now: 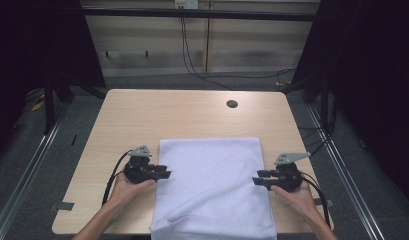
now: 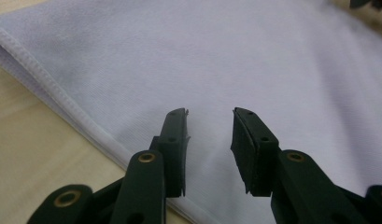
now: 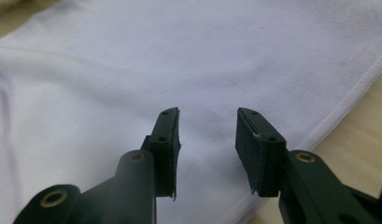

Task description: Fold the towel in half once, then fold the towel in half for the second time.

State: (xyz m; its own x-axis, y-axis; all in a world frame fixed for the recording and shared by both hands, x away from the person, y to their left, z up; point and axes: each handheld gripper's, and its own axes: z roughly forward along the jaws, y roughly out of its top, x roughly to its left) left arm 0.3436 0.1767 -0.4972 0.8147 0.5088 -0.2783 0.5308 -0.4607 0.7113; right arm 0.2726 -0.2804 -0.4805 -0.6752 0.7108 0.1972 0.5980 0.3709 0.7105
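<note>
A white folded cloth (image 1: 212,185) lies flat on the near half of the wooden table (image 1: 142,115), its near end hanging over the front edge. My left gripper (image 1: 164,171) sits at the cloth's left edge, jaws open and pointing inward over the fabric. In the left gripper view the cloth (image 2: 226,60) spreads under the open left gripper (image 2: 209,126), its hemmed edge running beside the left jaw. My right gripper (image 1: 257,177) is at the cloth's right edge, also open. In the right gripper view the right gripper (image 3: 207,126) hovers just over the cloth (image 3: 179,60) with nothing between the jaws.
A dark round hole (image 1: 232,104) sits in the table near the far edge. Black frame posts and cables (image 1: 192,60) stand behind the table. Bare wood shows on both sides of the cloth and across the far half.
</note>
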